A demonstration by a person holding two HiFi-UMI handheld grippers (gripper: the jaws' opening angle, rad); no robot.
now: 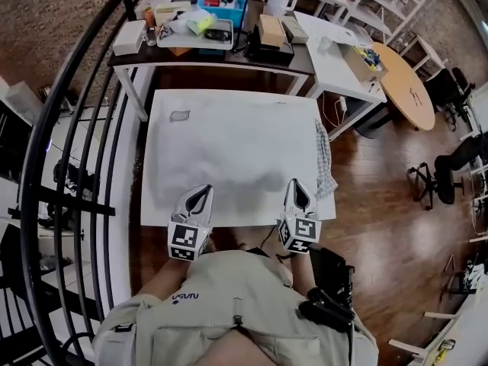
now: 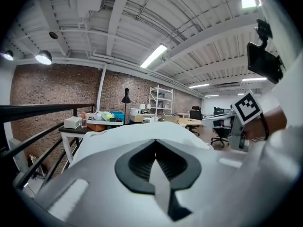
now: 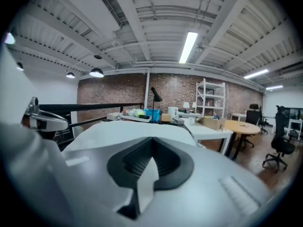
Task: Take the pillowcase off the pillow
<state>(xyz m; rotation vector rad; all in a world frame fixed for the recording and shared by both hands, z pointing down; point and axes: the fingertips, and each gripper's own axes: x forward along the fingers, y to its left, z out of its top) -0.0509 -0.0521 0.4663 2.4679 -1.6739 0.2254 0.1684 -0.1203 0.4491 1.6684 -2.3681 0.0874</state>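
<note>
A white pillow in its pillowcase lies flat on a table and covers most of it. My left gripper is at its near left edge and my right gripper at its near right edge. Both are shut on the pillowcase's near hem. In the left gripper view a strip of white fabric is pinched in the left gripper, with the pillow swelling beyond it. In the right gripper view, white cloth likewise hangs from the closed right gripper.
A checked cloth hangs at the table's right edge. Behind stand a cluttered dark desk, a white desk and a round wooden table. A black railing runs along the left. Office chairs stand at right.
</note>
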